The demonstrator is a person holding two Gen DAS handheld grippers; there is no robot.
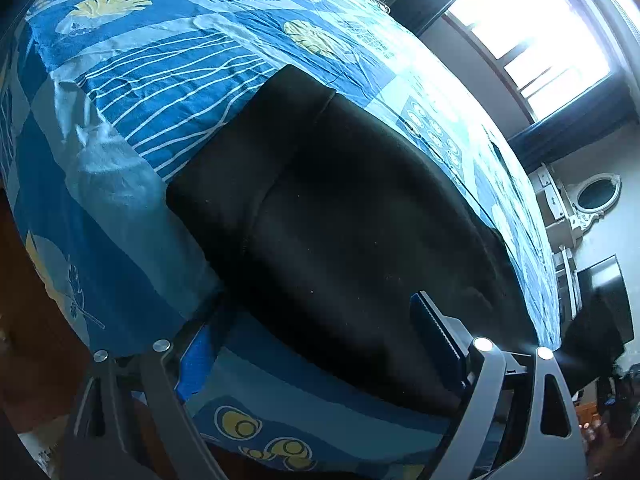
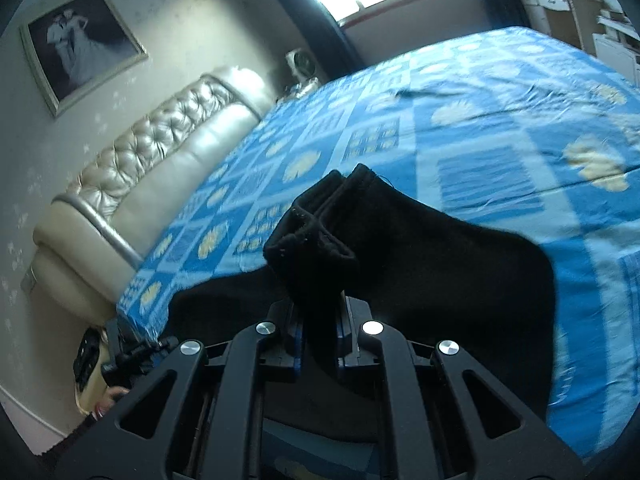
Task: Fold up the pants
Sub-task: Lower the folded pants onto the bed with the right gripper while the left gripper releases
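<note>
Black pants (image 1: 340, 208) lie spread on a bed with a blue patterned sheet (image 1: 168, 80). My left gripper (image 1: 316, 344) is open and empty, its fingers wide apart just above the near end of the pants. In the right wrist view, my right gripper (image 2: 318, 332) is shut on a bunched end of the pants (image 2: 316, 232), with the hems sticking up past the fingers. The rest of the pants (image 2: 460, 264) trails down onto the sheet (image 2: 500, 120).
A padded cream headboard (image 2: 160, 160) runs along the bed's left side, under a framed picture (image 2: 80, 44). A bright window (image 1: 532, 28) and white furniture with an oval mirror (image 1: 596, 196) stand beyond the bed. The left gripper also shows at the lower left of the right wrist view (image 2: 132, 352).
</note>
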